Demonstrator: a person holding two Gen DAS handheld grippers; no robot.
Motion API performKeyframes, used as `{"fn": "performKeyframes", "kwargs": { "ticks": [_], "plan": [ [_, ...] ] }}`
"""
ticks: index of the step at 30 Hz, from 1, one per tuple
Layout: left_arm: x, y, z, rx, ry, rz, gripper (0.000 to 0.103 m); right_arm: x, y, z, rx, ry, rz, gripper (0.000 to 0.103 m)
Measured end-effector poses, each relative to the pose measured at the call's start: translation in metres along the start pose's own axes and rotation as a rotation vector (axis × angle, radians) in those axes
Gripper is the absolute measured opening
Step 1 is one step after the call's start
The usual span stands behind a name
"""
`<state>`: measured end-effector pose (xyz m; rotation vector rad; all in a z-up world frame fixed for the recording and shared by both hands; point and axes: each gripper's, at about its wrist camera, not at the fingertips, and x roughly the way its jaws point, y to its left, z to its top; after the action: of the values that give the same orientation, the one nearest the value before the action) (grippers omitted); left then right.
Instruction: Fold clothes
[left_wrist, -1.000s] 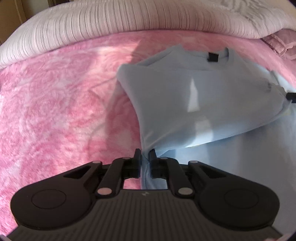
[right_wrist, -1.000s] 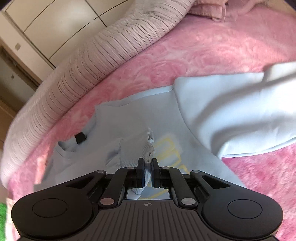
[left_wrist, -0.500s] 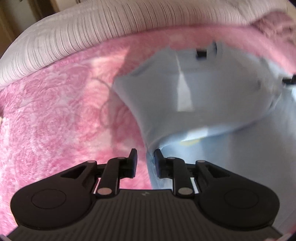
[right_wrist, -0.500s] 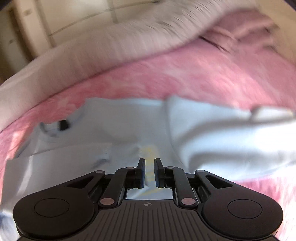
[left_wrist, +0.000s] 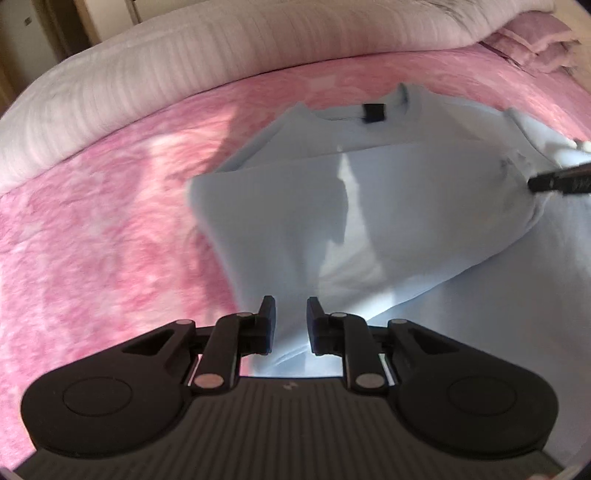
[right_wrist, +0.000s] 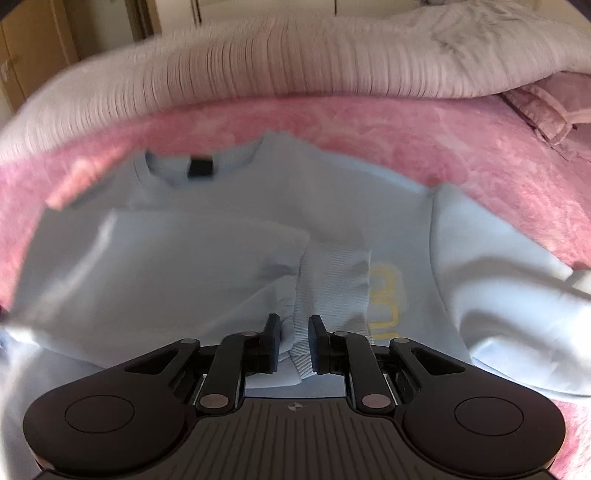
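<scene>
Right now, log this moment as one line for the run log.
task: fold clothes | left tool: open | right tool: open, cuff between fingers | sweatshirt: one sleeve folded across chest, on pink blanket

A bed is covered by a pink fleece blanket (left_wrist: 92, 229) with a mottled pattern. A pale ribbed duvet (right_wrist: 295, 62) is bunched along its far side. Cream cabinet doors (left_wrist: 107, 14) are seen beyond. Patches of sunlight fall across the blanket.
</scene>
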<state>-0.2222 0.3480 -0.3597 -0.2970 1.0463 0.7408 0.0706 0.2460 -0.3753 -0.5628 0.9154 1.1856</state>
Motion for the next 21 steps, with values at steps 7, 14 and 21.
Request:
{"fn": "performKeyframes", "kwargs": {
  "ticks": [7, 14, 21],
  "plan": [
    [0.006, -0.005, 0.007, -0.113, 0.054, 0.030, 0.016, -0.023, -0.040, -0.016, 0.154, -0.003, 0.043, 0.015],
    [-0.023, -0.031, 0.022, -0.213, 0.038, -0.045, 0.016, -0.071, -0.155, -0.068, 0.631, -0.009, 0.023, 0.015],
    [-0.018, -0.063, 0.022, -0.277, 0.094, -0.070, 0.016, -0.135, -0.316, -0.159, 1.255, -0.215, -0.076, 0.032]
  ]
}}
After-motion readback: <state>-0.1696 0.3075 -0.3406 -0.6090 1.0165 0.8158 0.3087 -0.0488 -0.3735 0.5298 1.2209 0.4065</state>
